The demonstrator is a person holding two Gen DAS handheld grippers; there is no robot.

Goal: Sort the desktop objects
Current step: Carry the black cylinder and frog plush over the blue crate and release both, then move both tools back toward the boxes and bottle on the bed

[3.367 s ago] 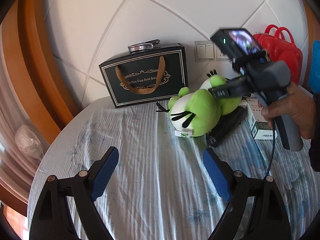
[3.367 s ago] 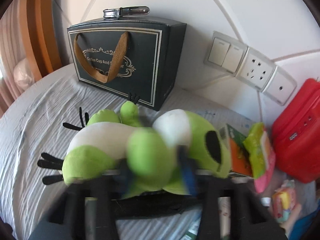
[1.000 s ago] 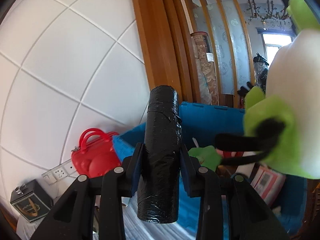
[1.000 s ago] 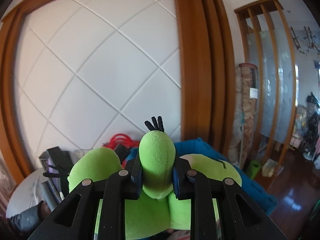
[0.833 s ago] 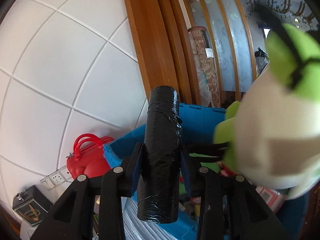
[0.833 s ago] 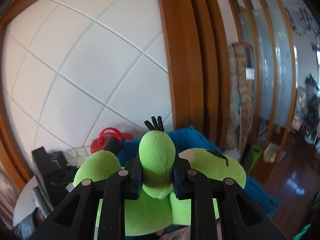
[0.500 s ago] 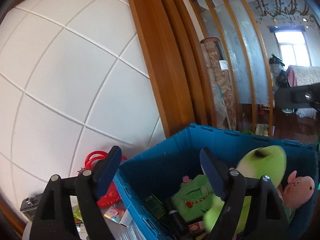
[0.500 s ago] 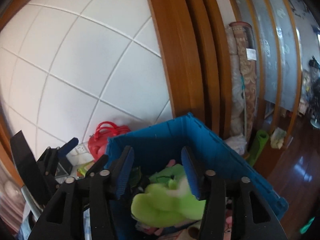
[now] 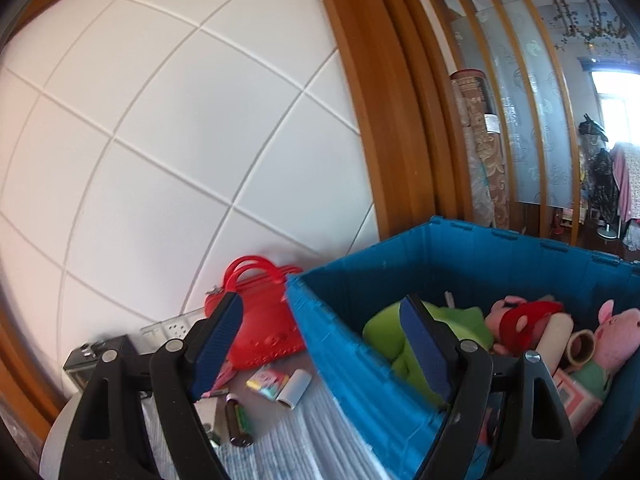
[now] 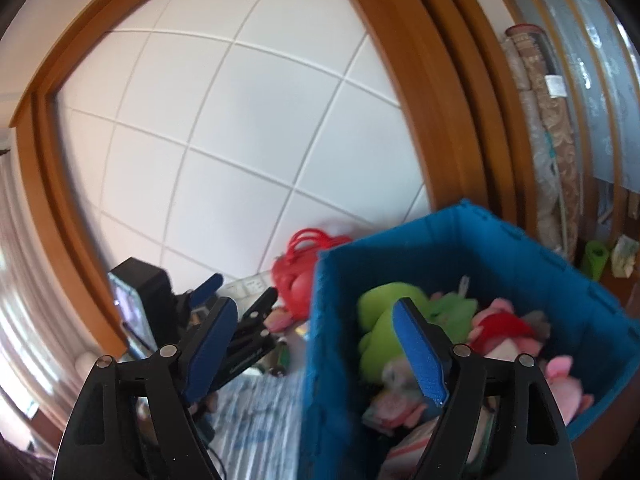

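Note:
A blue plastic crate [image 9: 460,248] stands at the table's right end, also seen in the right wrist view as the crate [image 10: 460,216]. Inside lie the green plush frog [image 9: 384,328] [image 10: 380,300], pink pig plush toys [image 9: 616,336] and other soft toys. The black cylinder is not visible. My left gripper [image 9: 320,304] is open and empty, over the crate's near left corner. My right gripper [image 10: 314,304] hovers above the crate's left wall; its jaws are opening and nothing is between them. The left gripper [image 10: 240,290] also shows at the left of the right wrist view.
A red handbag [image 9: 264,320] leans on the white tiled wall beside the crate. On the striped cloth [image 9: 280,440] lie a brown bottle [image 9: 236,420], a white roll [image 9: 296,388] and a colourful packet [image 9: 266,380]. A black gift box [image 9: 96,356] stands far left.
Both grippers opened: the left let go of the black cylinder, the right of the green frog, which now lies in the crate. Both views have tilted down and swung left.

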